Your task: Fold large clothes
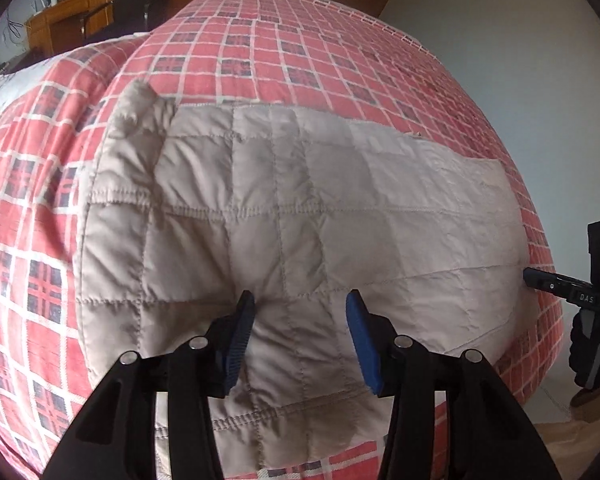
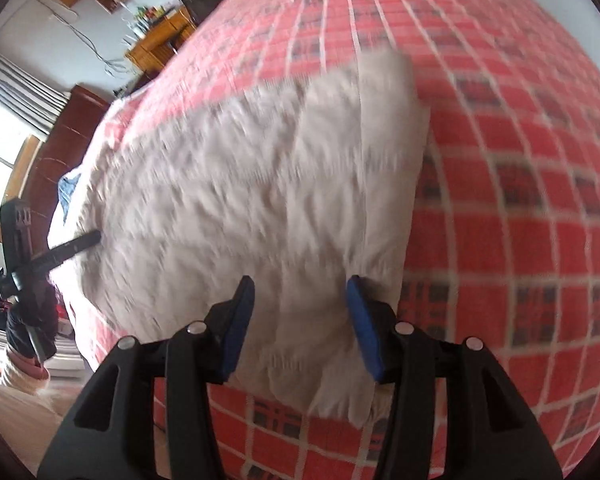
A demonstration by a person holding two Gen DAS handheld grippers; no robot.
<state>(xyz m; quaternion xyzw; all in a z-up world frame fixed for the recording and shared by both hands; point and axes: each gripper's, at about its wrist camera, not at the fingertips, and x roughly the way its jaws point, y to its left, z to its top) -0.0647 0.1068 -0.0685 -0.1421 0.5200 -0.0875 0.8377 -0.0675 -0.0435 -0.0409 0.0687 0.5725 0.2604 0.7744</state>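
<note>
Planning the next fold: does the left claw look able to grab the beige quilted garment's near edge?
Probably yes. The left claw hangs open right above the garment on the checked bedspread, with nothing between its blue pads and the cloth.

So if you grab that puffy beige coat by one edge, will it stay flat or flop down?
Probably flop: the coat is soft quilted cloth with wrinkles, already folded over on the bed. It looks padded, so likely light for its size. Its smooth fabric might slip in the open left gripper.

Beige quilted garment (red-checked bedcover, seemingly)
</note>
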